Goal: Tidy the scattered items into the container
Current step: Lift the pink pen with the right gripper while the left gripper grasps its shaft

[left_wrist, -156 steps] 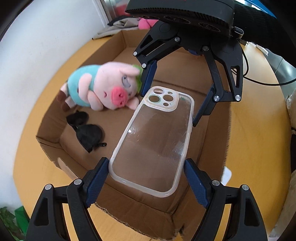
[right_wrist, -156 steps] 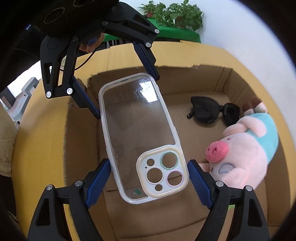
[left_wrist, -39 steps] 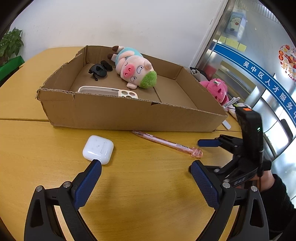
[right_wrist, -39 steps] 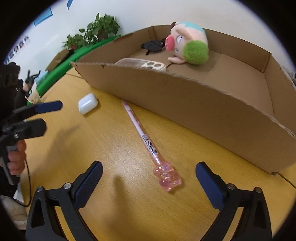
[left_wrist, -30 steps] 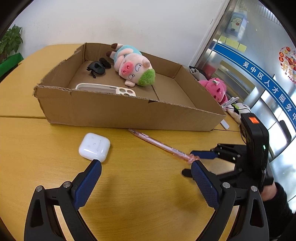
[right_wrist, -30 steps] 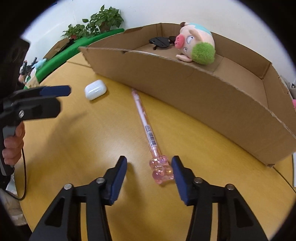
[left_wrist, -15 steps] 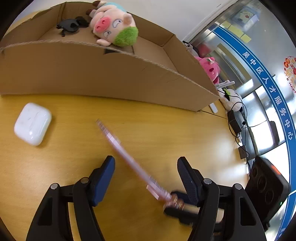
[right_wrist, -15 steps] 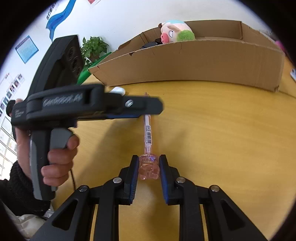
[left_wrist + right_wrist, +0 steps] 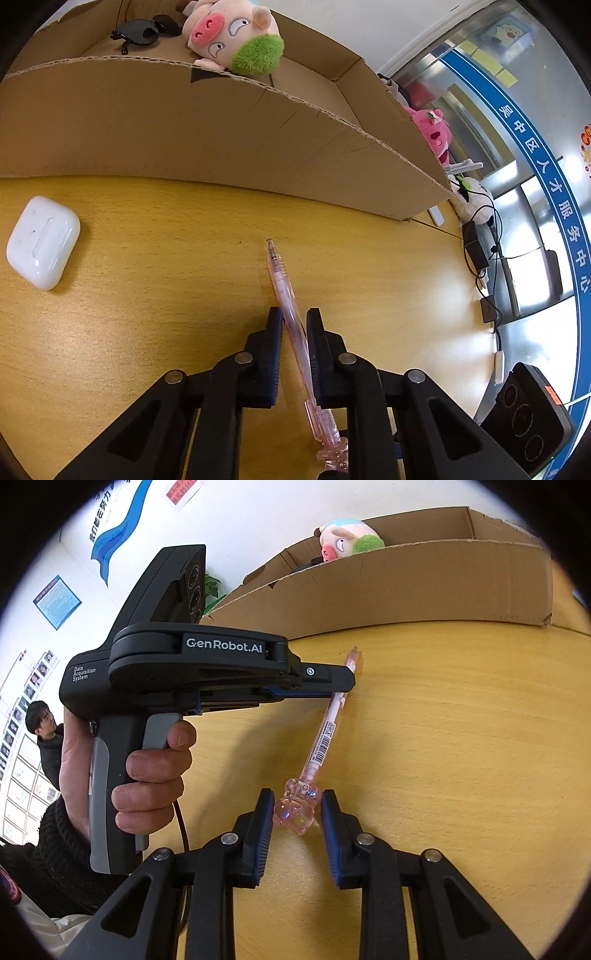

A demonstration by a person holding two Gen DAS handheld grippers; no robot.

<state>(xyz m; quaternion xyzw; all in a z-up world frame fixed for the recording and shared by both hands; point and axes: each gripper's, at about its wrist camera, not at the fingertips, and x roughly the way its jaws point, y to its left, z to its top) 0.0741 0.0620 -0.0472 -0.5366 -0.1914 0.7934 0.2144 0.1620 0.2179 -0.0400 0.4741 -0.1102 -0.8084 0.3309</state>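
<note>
Saw a white earbud case [image 9: 42,242] at the far left, lying loose on the wooden table [image 9: 166,280], outside the cardboard box [image 9: 184,122] and not yet tidied. Noted sunglasses [image 9: 144,31] and a plush pig [image 9: 232,37] already inside the box, beyond its near wall. Found the pink pen [image 9: 284,288] further right, outside the box and near its front wall, tip pointing toward the cardboard; could not tell whether resting on the table or raised just off it. Found the left gripper [image 9: 294,325] closed down to a narrow slot on the middle of the barrel, pads pressed against both sides. Found the right gripper [image 9: 297,808] at the pen's back end, fingers a little apart on either side of the clear pink charm; could not tell from the wrist view whether pressing on it or merely flanking it. Judged this a handover of the pen between the two tools. Judged the main risk to be the slim, smooth barrel swivelling or sliding between the left pads, with the bulkier charm end hanging behind the grip. Judged a second risk in any pull or twist from the right side before a full release, levering the pen out of the left hold. Judged a third in the long tip catching the box's near wall on the way over, knocking the pen loose onto the table.
</note>
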